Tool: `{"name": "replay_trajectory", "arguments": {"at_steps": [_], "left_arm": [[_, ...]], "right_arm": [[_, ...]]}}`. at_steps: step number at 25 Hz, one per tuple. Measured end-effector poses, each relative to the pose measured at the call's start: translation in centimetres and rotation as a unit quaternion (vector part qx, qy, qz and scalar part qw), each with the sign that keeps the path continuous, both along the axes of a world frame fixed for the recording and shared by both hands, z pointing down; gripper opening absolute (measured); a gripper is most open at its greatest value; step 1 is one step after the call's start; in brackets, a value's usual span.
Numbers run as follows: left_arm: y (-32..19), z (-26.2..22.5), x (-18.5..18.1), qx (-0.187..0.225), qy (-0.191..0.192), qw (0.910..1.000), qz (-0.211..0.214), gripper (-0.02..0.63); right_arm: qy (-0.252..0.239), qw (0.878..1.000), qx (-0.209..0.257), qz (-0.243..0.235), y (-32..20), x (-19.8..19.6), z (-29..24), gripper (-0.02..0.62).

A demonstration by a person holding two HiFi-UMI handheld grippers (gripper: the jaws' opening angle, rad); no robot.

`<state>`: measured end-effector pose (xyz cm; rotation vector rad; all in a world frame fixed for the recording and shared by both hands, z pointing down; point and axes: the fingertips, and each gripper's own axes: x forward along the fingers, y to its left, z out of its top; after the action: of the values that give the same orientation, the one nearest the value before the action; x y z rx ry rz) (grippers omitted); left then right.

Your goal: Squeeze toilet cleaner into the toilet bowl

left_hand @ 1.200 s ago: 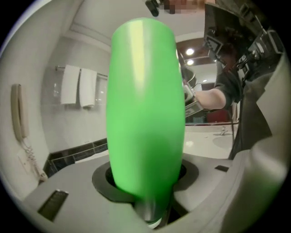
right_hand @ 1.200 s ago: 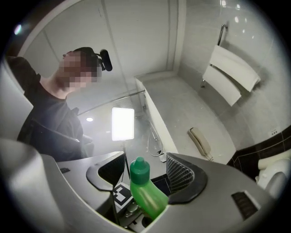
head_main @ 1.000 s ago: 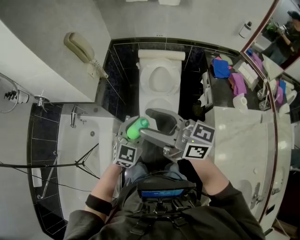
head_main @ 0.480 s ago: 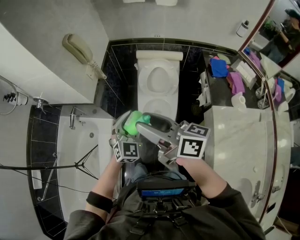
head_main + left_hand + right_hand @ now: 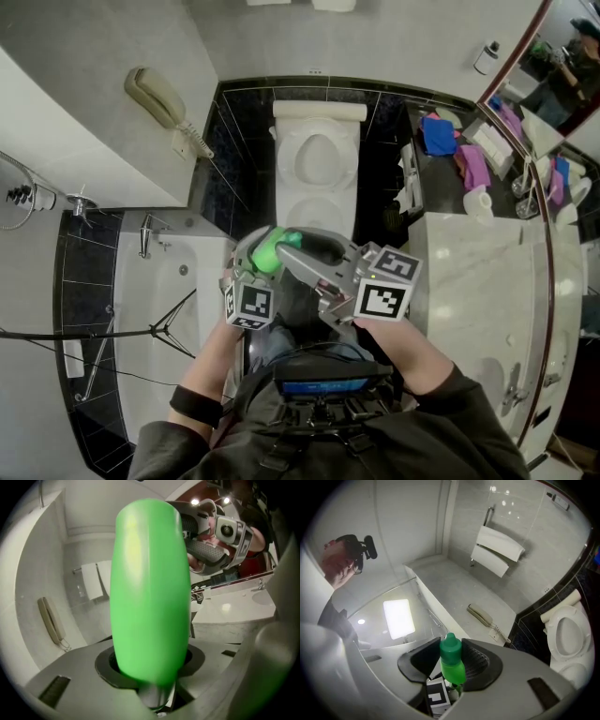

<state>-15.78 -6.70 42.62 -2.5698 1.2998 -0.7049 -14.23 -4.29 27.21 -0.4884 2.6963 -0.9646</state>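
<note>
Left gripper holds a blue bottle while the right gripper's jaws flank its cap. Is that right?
Not blue: the bottle in the left gripper is green, as the left gripper view shows. The jaws of the right gripper, which have just been closing, do flank its cap.

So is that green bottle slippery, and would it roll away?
Probably a bit slippery: the smooth green plastic bottle looks glossy. Its rounded sides suggest it would roll if laid down. Being plastic, it likely squashes rather than breaks.
</note>
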Motion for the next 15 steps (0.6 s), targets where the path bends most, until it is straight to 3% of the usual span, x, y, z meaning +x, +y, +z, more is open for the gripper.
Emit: {"name": "replay_trajectory", "arguments": {"at_steps": [4,8,11,15], "left_arm": [[2.1,-0.4,2.3,-0.053,0.036,0.9933,0.096,0.195],[4.3,-0.6,4.0,-0.101,0.076,0.9768,0.173,0.195],[6.2,-0.8,5.0,-0.15,0.114,0.9555,0.227,0.195],[9.3,-1.2,6.2,-0.202,0.15,0.9132,0.321,0.195]], "right_arm": [[-0.002,0.997,0.065,-0.036,0.7,0.0,-0.8,0.149],[0.005,0.988,0.132,-0.077,1.3,-0.1,-1.2,0.152],[0.002,0.979,0.177,-0.105,1.8,-0.3,-1.6,0.152],[-0.012,0.961,0.23,-0.151,3.0,-0.1,-2.3,0.152]]}}
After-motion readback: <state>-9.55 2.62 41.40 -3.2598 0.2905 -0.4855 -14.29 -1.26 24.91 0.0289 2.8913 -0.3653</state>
